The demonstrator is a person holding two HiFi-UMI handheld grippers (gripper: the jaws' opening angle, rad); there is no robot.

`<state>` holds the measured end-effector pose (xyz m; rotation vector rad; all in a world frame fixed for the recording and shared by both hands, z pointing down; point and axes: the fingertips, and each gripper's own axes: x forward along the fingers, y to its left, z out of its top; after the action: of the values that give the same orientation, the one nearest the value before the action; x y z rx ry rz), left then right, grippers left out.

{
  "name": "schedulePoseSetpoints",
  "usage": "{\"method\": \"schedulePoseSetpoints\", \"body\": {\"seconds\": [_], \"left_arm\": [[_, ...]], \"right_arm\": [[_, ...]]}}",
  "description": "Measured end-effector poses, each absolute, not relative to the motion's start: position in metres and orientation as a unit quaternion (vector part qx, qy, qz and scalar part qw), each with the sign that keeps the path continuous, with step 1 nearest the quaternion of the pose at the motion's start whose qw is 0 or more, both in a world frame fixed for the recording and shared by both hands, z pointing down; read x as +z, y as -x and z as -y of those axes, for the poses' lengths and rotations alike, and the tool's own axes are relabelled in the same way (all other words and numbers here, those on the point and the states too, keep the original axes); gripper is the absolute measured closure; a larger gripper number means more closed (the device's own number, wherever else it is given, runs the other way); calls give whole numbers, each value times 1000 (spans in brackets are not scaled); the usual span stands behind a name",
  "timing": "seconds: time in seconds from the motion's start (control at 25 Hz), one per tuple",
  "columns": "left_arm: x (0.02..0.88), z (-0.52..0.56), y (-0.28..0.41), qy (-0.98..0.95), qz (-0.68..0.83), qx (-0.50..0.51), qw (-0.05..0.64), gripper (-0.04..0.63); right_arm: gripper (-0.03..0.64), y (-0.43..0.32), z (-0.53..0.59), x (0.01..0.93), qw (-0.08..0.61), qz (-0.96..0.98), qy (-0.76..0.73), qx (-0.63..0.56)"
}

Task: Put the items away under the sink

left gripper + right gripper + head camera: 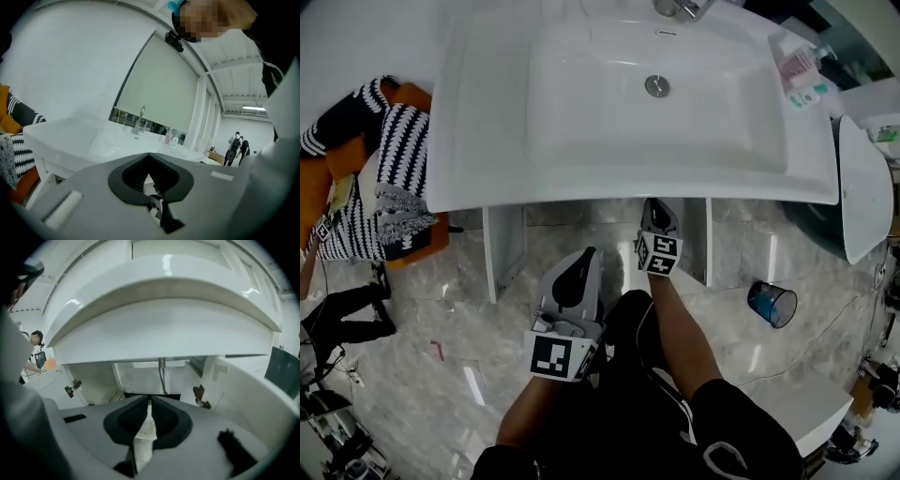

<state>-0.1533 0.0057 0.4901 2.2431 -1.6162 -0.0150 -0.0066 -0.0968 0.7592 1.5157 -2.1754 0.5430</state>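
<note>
White glazed ceramic makes up the sink [487, 112], a broad slab with rounded corners. A shallow rectangular basin [581, 131] is sunk into it, with a round metal drain [656, 86] at its middle and a chrome tap [680, 7] at the far edge. On the slab's far right corner stand small plastic bottles [797, 64], one pinkish with a pump top, well apart from both tools. Below the slab's near edge the white cabinet [136, 376] stands with its two flat doors [504, 251] swung out toward the person. The right gripper [656, 208], matt grey plastic with dark pads, points into that opening. In its own view the jaws are drawn together to a thin slit with nothing between them. Beyond them a slim metal pipe [161, 373] runs down the back wall, and dark hinges [200, 397] sit on the side wall. Whether anything stands inside cannot be made out. The left gripper [584, 258], with the same grey shell, is held nearer the person, beside the left door. Its jaw tips meet and it carries nothing. The floor [469, 319] is glossy grey stone with pale veining, and a blue mesh wastebasket [772, 303] sits on it to the right. Left of the sink a black-and-white striped knit [389, 178] is heaped on an orange cushion [417, 98].
</note>
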Motion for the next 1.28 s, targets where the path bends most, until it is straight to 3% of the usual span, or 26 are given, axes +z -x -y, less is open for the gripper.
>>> {"method": "schedulePoseSetpoints", "body": {"seconds": [0.56, 1.28], "left_arm": [[323, -25, 136, -811, 562, -4, 165, 588], [233, -66, 75, -851, 505, -21, 138, 588]], "right_arm": [[601, -7, 43, 580, 210, 774, -545, 244], [601, -46, -39, 353, 113, 810, -545, 184]]}}
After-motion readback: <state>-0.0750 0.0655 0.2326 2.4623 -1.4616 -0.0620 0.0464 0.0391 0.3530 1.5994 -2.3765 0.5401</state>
